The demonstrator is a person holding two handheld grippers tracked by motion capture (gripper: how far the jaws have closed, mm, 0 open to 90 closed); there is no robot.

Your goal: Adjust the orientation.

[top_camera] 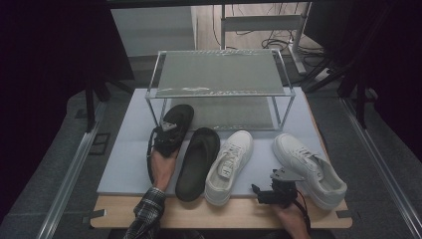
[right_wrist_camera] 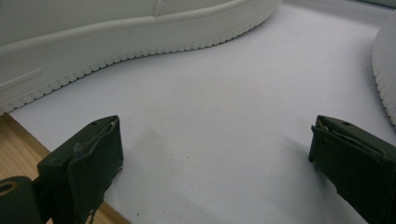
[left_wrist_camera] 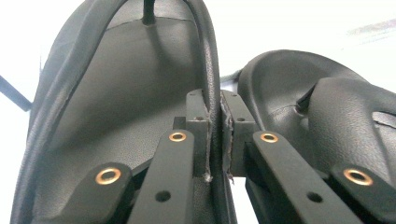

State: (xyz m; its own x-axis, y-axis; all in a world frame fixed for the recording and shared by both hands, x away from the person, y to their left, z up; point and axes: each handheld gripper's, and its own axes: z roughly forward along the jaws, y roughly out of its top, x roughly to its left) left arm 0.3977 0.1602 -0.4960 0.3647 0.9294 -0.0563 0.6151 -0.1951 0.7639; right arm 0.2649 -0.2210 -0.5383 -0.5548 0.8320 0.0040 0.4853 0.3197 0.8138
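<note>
Left hand-held gripper (top_camera: 169,130) pinching the rim strap of a black rubber flip-flop sandal (top_camera: 175,128), at the front of the metal-framed two-tier shoe rack (top_camera: 219,92). Matching black sandal (top_camera: 198,162) just beside, on the pale grey mat (top_camera: 124,149) of the tabletop. Right hand-held gripper (top_camera: 263,191) spread wide, resting near the white sneakers (top_camera: 230,165). Best carried gently, grip firm, toe slid level onto the lower shelf without snagging the frame.
</note>
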